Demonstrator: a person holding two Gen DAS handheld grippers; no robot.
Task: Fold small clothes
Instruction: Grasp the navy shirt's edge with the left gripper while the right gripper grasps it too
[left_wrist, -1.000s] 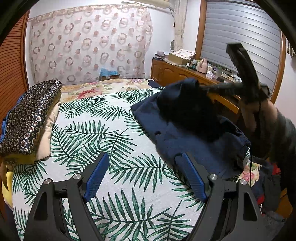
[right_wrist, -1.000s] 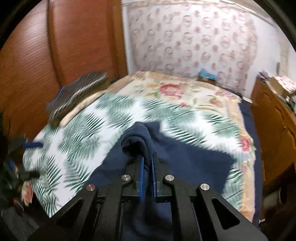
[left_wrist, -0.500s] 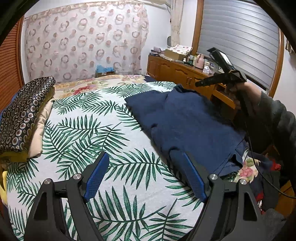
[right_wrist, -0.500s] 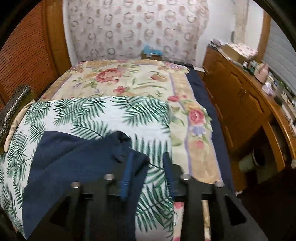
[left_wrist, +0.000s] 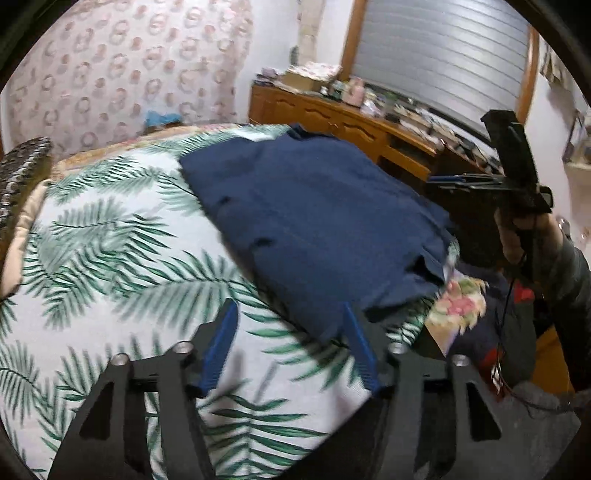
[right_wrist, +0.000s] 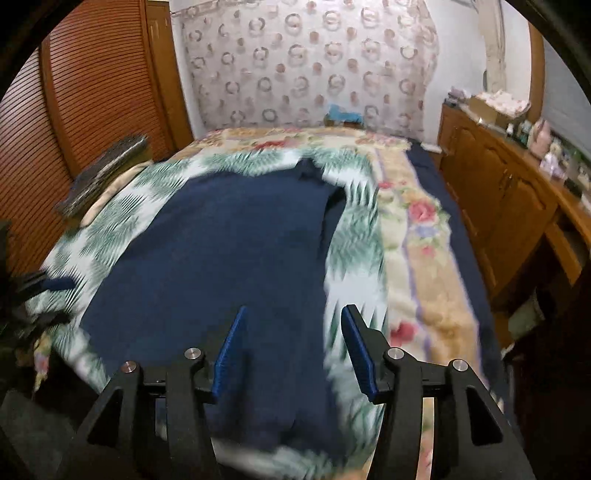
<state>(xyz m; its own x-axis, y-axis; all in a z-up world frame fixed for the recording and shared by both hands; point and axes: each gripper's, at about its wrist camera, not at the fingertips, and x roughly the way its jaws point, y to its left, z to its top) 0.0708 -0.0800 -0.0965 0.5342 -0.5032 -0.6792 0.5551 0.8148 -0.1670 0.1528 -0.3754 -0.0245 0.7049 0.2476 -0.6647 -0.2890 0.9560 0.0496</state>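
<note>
1. Leftmost, a stack of folded cloth (left_wrist: 22, 184) is seen at the bed's left edge, against the wooden doors; it is judged to be finished pieces, though that cannot be confirmed.
2. The palm sheet (left_wrist: 110, 258) is spread over the bed, and bare print is left between the stack and the work.
3. The left gripper (left_wrist: 288, 347) is held low over the sheet, at the near left corner of the garment (left_wrist: 314, 221). Its jaws are closing but no cloth is pinched; the right pad is just at the garment's hem, the left pad over bare sheet.
4. The garment, dark blue, is laid flat on the right half of the sheet. A doubled layer is suggested by the overlapping edge on its right side, so one fold is judged made. Outline is roughly rectangular, with a small tab at the far end.
5. The right gripper (right_wrist: 291, 350) is held above the garment's near right edge. Its jaws are opening and nothing is gripped; cloth lies beneath the gap, not between the pads.
6. At far right, a heap of mixed clothes (left_wrist: 491, 306) is seen off the bed's corner, below the hand; these are judged still to be folded.
7. Remaining: further folds on the garment, transfer to the stack, then the heap.
</note>
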